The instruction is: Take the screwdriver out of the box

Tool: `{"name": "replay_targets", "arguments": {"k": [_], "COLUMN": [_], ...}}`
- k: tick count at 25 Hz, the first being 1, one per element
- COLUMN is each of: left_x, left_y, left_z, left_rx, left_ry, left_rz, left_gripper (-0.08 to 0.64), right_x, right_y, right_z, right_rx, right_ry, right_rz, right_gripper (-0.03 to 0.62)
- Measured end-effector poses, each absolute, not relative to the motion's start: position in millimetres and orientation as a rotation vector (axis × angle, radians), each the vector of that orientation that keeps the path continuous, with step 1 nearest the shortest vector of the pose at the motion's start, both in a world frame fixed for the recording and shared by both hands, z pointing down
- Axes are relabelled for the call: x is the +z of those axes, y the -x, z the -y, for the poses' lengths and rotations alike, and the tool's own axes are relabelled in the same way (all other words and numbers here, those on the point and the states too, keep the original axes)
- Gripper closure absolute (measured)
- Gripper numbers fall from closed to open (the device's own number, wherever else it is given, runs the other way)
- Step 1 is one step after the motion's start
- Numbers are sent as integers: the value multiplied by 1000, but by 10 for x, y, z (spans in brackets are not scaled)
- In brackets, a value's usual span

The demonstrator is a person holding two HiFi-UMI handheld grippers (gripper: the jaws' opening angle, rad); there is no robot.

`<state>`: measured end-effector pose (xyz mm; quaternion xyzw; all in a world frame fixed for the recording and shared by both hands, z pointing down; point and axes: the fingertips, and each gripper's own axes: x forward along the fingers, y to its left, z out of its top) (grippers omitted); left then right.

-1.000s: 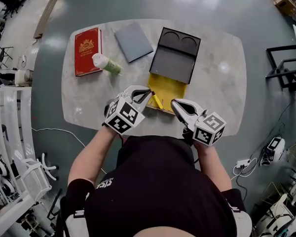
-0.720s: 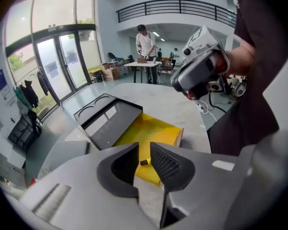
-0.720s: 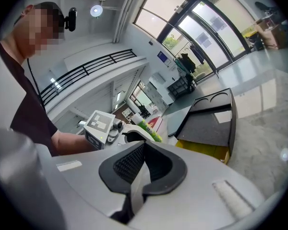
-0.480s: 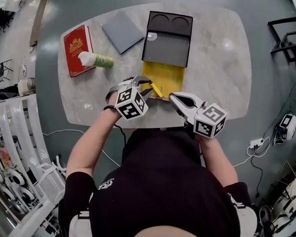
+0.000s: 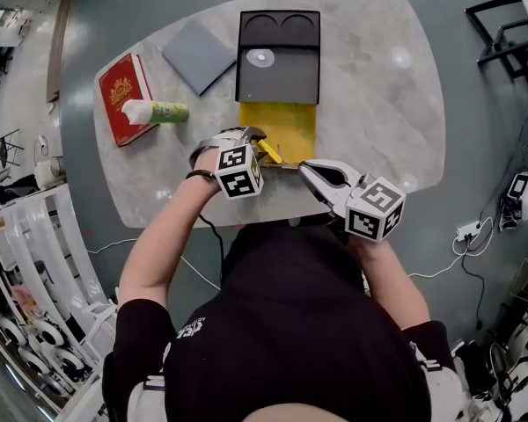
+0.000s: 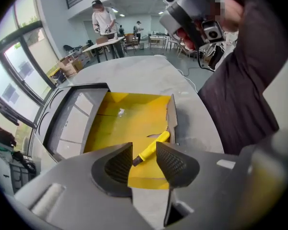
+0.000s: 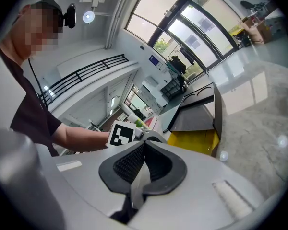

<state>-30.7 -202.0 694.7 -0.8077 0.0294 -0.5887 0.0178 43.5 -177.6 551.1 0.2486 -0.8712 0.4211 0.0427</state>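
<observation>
Red book (image 5: 123, 99): flat, at left.
Bottle (image 5: 154, 111): on its side, overlapping the book.
Grey pad (image 5: 198, 55): flat, near the book.

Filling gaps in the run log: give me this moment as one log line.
phase: pre-grasp | left gripper: jaws opening over screwdriver, nothing gripped | screwdriver: lying in box | right gripper: shut, empty

L tool (image 6: 144, 160) opening, R tool (image 7: 143, 163) closed

screwdriver (image 6: 152, 147): tip hidden behind left tongs (image 6: 144, 160) | box (image 7: 194, 140): near part behind right tongs (image 7: 144, 152)
</observation>
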Motion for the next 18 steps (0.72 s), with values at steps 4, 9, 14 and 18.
{"name": "replay_targets", "arguments": {"k": [4,9,14,18], "left_x": [7062,7195,7325,7417], "left_y": [267,286,323,362], "left_z": [2015,1982,1972,1939], "left_rx": [-1857,-1893,-1933,-1970], "left_ry": [2423,2322,2222,2188], "left_rz": [9,143,242,304], "left_gripper": [405,405,406,407], "right_x": [5512,5516,5542,5535], "right_y": [-526,-616,-693,-746], "right_z": [1748,1740,1801,1829], "right_rx": [1299,1322,1328,1322], "right_ry": [-782,-797,-817,-841], "right_rz": [2665,2666,2666,2663], "right_gripper": [578,578,578,578]}}
